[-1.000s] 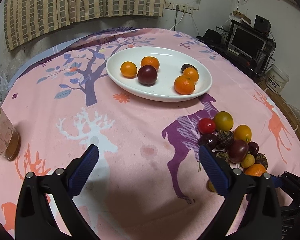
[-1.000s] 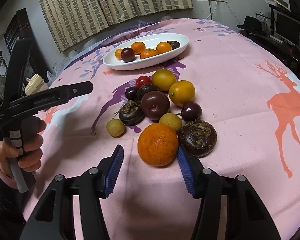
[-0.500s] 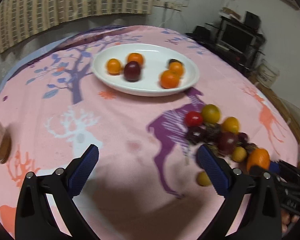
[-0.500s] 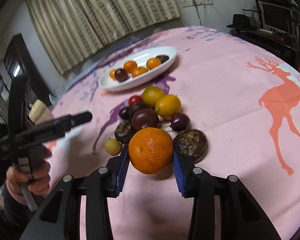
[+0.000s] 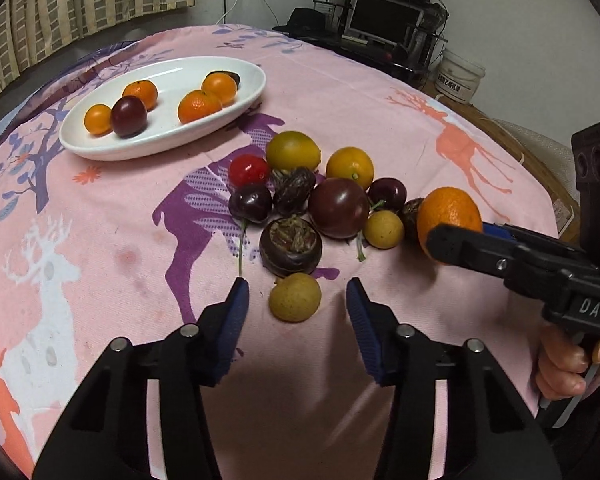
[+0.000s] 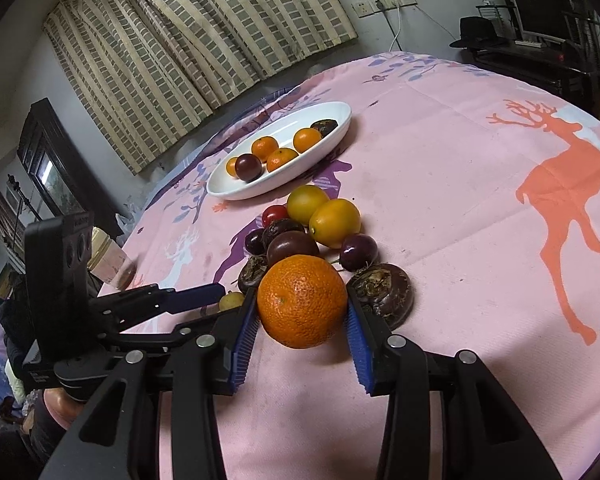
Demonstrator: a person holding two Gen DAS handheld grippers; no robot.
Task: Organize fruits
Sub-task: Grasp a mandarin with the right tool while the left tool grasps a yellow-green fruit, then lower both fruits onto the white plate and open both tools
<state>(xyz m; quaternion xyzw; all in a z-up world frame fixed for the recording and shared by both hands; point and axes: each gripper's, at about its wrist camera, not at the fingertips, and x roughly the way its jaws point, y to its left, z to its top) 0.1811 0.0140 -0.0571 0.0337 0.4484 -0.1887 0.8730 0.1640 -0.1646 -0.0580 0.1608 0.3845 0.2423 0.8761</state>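
Pink deer-print tablecloth (image 5: 380,92) under everything, white oval plate (image 5: 256,80) lying long-axis across my left view (six fruits aboard), my right gripper (image 6: 302,312) clamped on the orange (image 6: 302,300) near the fruit pile, my left gripper (image 5: 296,300) closing around a small yellow-brown fruit (image 5: 295,297), pads not touching.

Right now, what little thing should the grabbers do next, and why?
Probably the left gripper should finish closing on the small yellow fruit. Its jaws are closing with that fruit between them, untouched, on the pink tablecloth. The right gripper grips the big orange, and the white plate has room.
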